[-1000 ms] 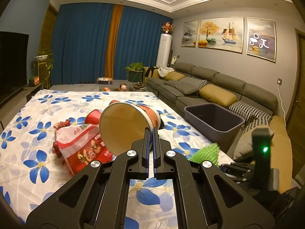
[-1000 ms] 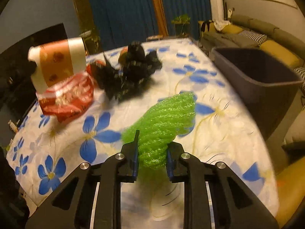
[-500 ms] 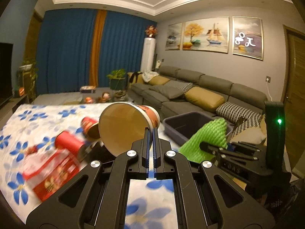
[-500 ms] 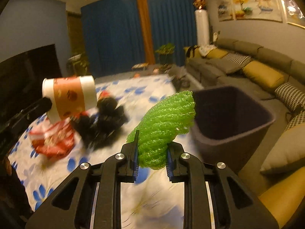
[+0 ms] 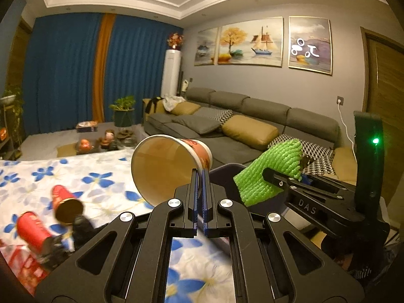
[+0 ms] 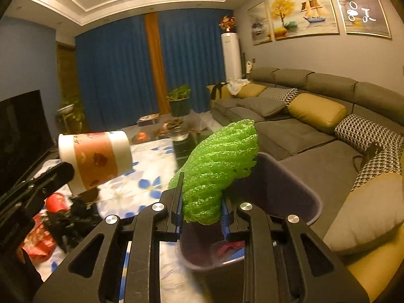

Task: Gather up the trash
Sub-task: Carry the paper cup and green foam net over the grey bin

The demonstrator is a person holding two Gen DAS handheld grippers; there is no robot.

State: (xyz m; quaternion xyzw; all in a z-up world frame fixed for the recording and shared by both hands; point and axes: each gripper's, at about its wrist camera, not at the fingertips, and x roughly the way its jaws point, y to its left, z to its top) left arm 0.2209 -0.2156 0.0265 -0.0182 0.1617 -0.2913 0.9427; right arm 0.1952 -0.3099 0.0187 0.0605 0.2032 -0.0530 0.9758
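My left gripper is shut on the rim of a paper cup, held in the air on its side; the cup also shows in the right wrist view. My right gripper is shut on a green foam net and holds it over the dark grey bin; the net also shows in the left wrist view. The bin's rim is partly hidden behind the cup and net.
On the flowered tablecloth lie two red cans, a black crumpled bag and a red wrapper. A grey sofa stands behind and right of the bin. A TV stands at left.
Both grippers have lifted off the table and swung right toward the bin. The green net has gone from the tablecloth to above the bin; the cup came along.
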